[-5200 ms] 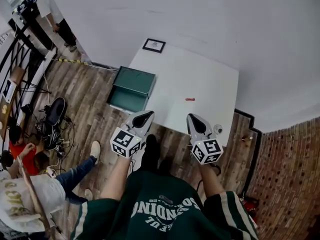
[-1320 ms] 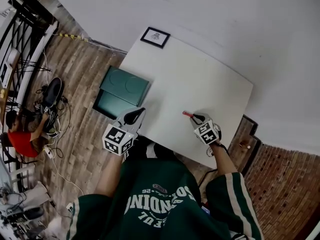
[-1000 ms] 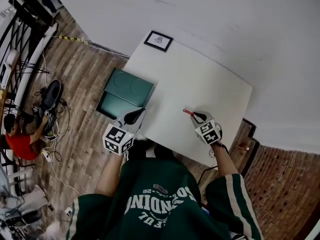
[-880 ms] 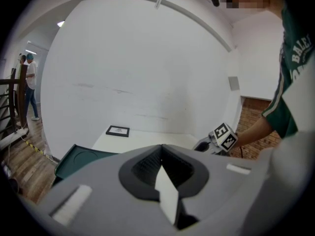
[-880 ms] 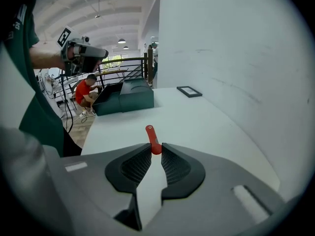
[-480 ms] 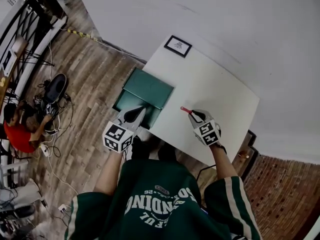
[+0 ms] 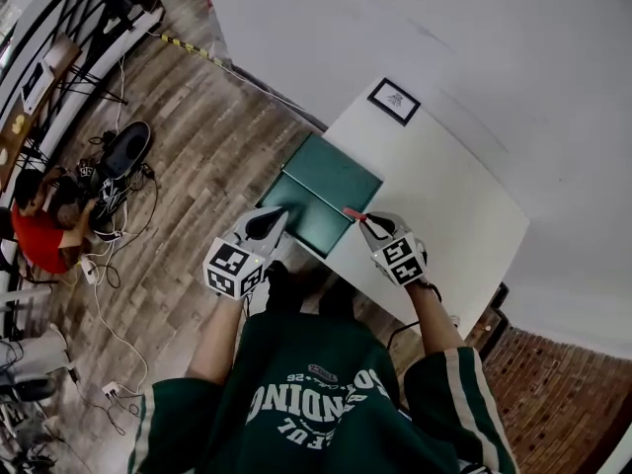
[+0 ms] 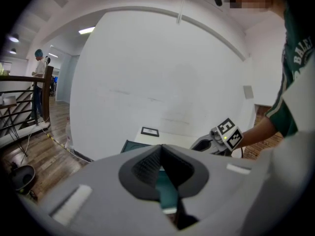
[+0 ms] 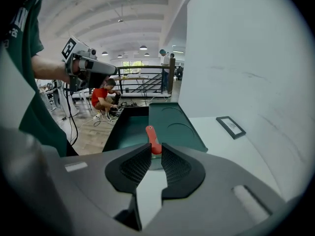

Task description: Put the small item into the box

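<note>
- The right tongs (image 9: pixel 150 154) are clenched on the small red item (image 9: pixel 153 139), pinching only its near end. The rest of it pokes out toward 12 o'clock in the right gripper view.
- The item hangs above the green box (image 9: pixel 129 127), roughly over the seam between the open tray at 11 o'clock and the flat lid (image 9: pixel 176 127) at 1 o'clock.
- In the head view the right tongs (image 7: pixel 363 223) sit at the box's (image 7: pixel 321 197) 4 o'clock corner, where it meets the white tabletop (image 7: pixel 449 200).
- The left tongs (image 8: pixel 161 149) are clenched on nothing, their tips together. They hang at 8 o'clock from the box, over the wooden floor (image 7: pixel 188 176).
- We judge that the main risk is letting go too early. From this spot the item could land on the lid or the seam and not in the tray.
- It looks rounded, so we expect that it may roll off the lid onto the tabletop or the floor.
- The hold is shallow, so a quick swing toward the tray could make the item pivot or slip out.
- We cannot tell what carries the box, so a knock from either tongs might shift it.
- The framed picture (image 9: pixel 230 126) at 2 o'clock stands well clear.
</note>
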A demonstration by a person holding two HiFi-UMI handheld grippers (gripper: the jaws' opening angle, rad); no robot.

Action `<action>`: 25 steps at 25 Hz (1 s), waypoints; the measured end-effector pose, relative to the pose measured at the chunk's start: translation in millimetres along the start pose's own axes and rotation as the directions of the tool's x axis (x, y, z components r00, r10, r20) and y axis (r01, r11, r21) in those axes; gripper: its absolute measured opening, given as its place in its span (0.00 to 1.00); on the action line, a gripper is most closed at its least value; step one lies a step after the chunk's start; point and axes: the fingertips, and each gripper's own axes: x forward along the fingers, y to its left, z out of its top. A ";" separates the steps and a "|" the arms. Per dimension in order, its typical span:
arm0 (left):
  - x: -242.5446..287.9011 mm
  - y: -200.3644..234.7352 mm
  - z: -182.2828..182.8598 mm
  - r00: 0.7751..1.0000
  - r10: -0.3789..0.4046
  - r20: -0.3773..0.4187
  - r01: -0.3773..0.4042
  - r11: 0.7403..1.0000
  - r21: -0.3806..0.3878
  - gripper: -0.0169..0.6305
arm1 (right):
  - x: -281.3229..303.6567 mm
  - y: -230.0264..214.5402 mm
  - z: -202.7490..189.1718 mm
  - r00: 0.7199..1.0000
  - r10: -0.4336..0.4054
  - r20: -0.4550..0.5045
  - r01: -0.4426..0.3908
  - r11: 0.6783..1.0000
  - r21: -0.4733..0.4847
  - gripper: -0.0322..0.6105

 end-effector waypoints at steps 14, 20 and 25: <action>-49.5 83.0 -16.0 0.996 0.085 -0.017 -0.086 0.995 -0.056 0.10 | 95.8 58.6 56.8 0.994 0.108 -0.029 -0.108 0.994 -0.014 0.16; -61.2 111.8 -24.5 0.995 0.092 -0.025 -0.094 0.993 -0.075 0.10 | 134.3 83.5 52.7 0.989 0.117 -0.092 -0.116 0.993 0.013 0.16; -67.1 131.9 -29.7 0.995 0.087 -0.037 -0.090 0.992 -0.089 0.10 | 159.4 88.5 49.8 0.984 0.074 -0.165 -0.067 0.997 0.045 0.16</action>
